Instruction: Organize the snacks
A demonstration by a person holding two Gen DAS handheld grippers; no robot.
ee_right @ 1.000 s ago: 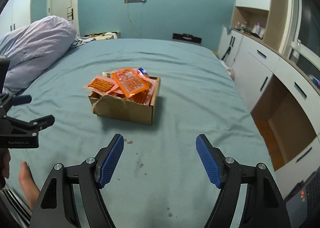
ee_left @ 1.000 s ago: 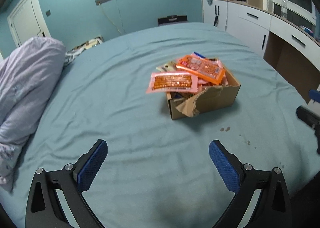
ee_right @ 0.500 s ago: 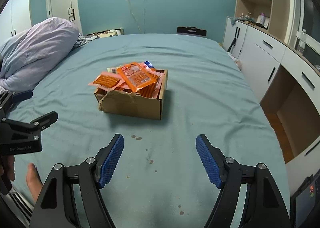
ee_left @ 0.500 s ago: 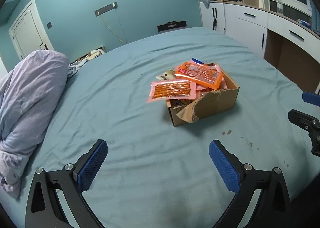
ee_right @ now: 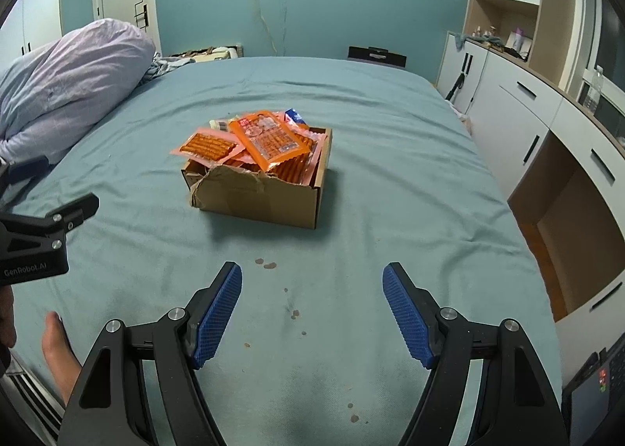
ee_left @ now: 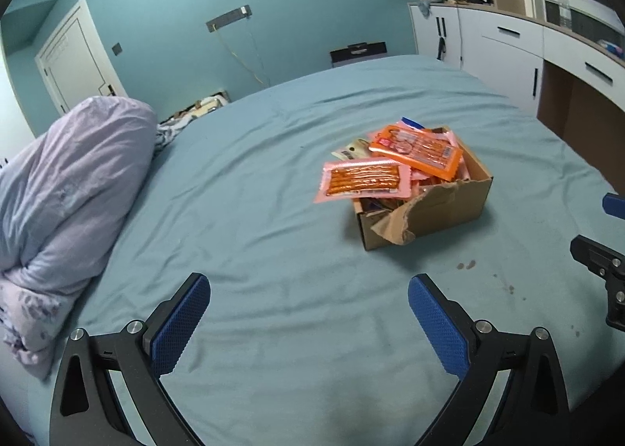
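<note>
The cardboard box (ee_right: 265,192) sits mid-bed, well ahead of both claws — one box, stuffed with snack packs, an orange pack (ee_right: 269,139) and a pink pack (ee_left: 365,180) on top. Left gripper (ee_left: 308,313) and right gripper (ee_right: 312,309) hover low over the bed sheet (ee_right: 390,156), fingers spread wide, holding nothing.

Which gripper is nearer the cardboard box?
Right, slightly. The right gripper faces the cardboard box almost head-on; the left gripper sits off to its left. Both are open and short of it.

both grippers nearer cardboard box (ee_right: 258,196); right gripper (ee_right: 312,313) shifted rightward.
</note>
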